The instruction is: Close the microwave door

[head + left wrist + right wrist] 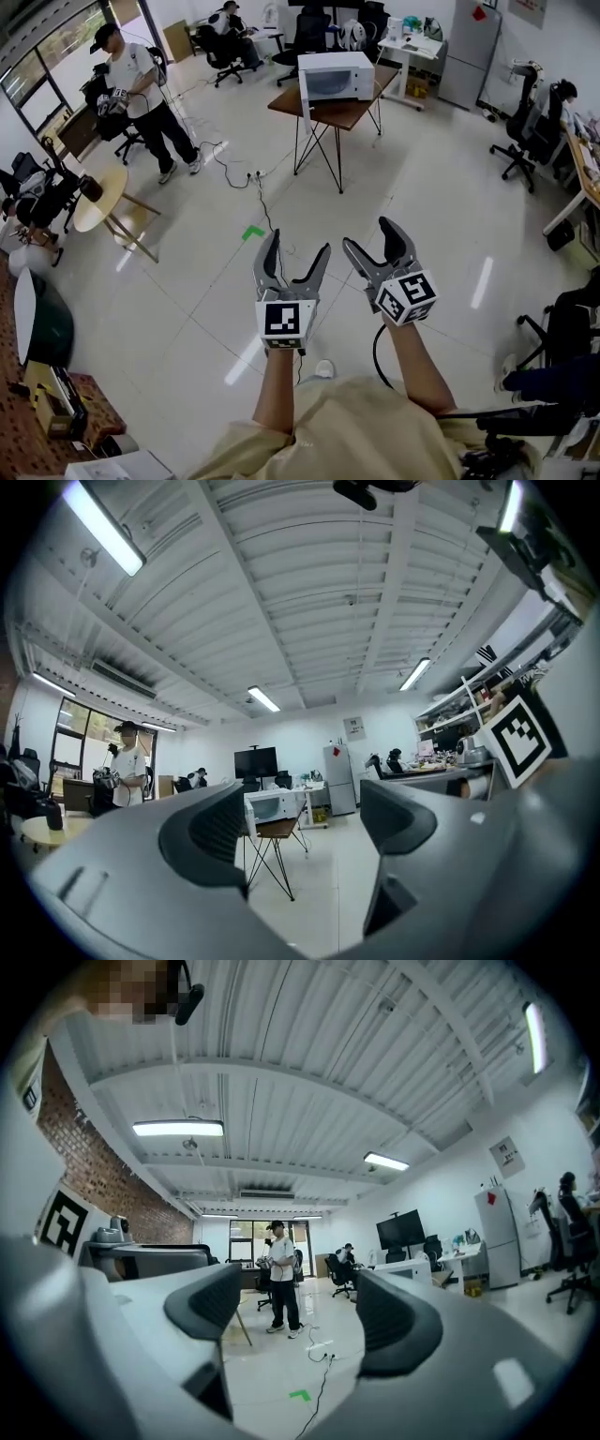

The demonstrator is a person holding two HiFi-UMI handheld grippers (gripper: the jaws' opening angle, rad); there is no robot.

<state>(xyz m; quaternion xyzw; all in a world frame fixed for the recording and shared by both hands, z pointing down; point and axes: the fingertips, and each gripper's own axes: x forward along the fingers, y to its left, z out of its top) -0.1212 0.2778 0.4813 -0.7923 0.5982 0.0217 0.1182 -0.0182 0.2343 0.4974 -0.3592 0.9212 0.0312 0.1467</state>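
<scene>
The head camera looks steeply down on left tongs [298, 242] and right tongs [367, 233], whose own cameras look ahead, sharing the far microwave [336, 75].

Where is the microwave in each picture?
Head view: the microwave sits at the top centre, on a wooden table.
Left gripper view: it looks small and shows between the jaws, a bit left of centre.
Right gripper view: only a white top pokes up over the right-hand jaw; that is probably it.
Shared landmark: the tall fridge stands to the microwave's right in every view.
</scene>
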